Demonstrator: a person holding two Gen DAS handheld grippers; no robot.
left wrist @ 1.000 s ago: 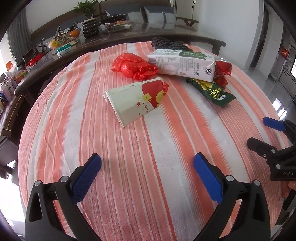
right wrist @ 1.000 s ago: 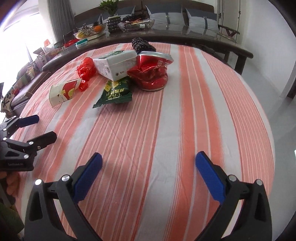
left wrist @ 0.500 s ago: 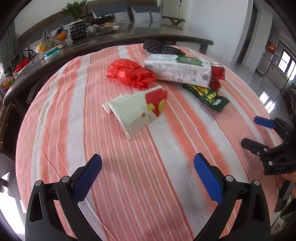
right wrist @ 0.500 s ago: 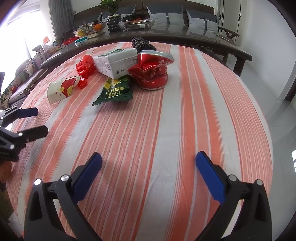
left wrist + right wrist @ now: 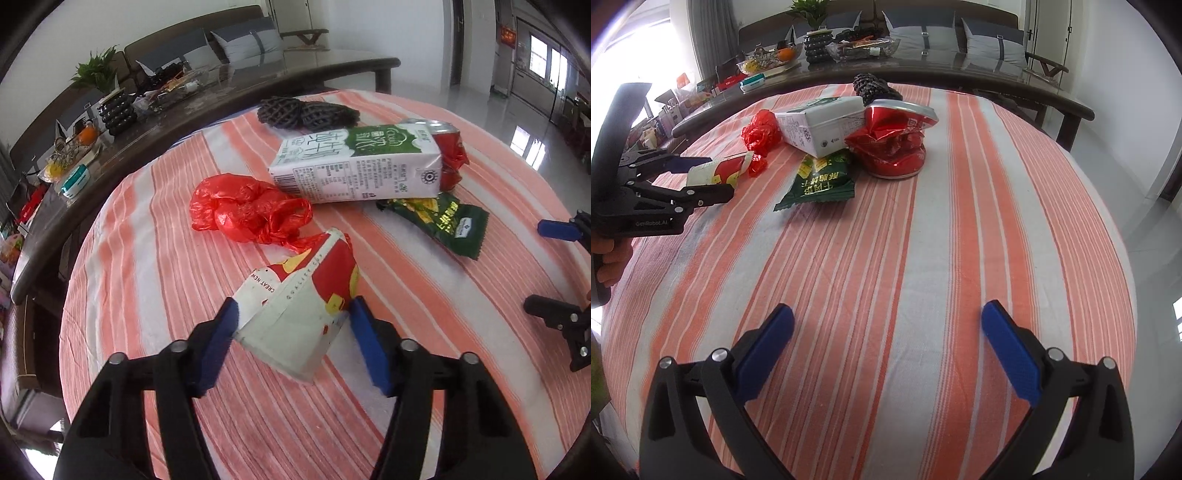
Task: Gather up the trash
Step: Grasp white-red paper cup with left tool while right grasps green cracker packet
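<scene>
Left tool (image 5: pixel 291 314): jaws just closing, now pinched on the flattened paper cup (image 5: pixel 303 302), blue pads (image 5: pixel 364 339) pressing both sides w/ cup between them. Was wide open & well short of the cup a sec ago; since then moved in toward the far pile and rolled a bit. Cup at near-left of the trash cluster, apparently still lying on the striped worktop (image 5: pixel 369 424), not yet lifted.

Right tool (image 5: pixel 886 343): open, empty, hanging over bare cloth at near right; no change from before.

Rest of the trash untouched, farther out: red plastic bag (image 5: pixel 247 214) just beyond the cup and touching its far end, milk carton (image 5: pixel 354 166) behind that, crushed red can (image 5: pixel 448 158) at carton's right end, green snack wrapper (image 5: pixel 443 221) to the right, dark mesh netting (image 5: pixel 306 112) farthest.

Meaning for task: first item prob. secured, so pickup stage begun; everything else still to collect. No bin in either view. Risk: bag edge may drag along w/ the cup on lift.
</scene>
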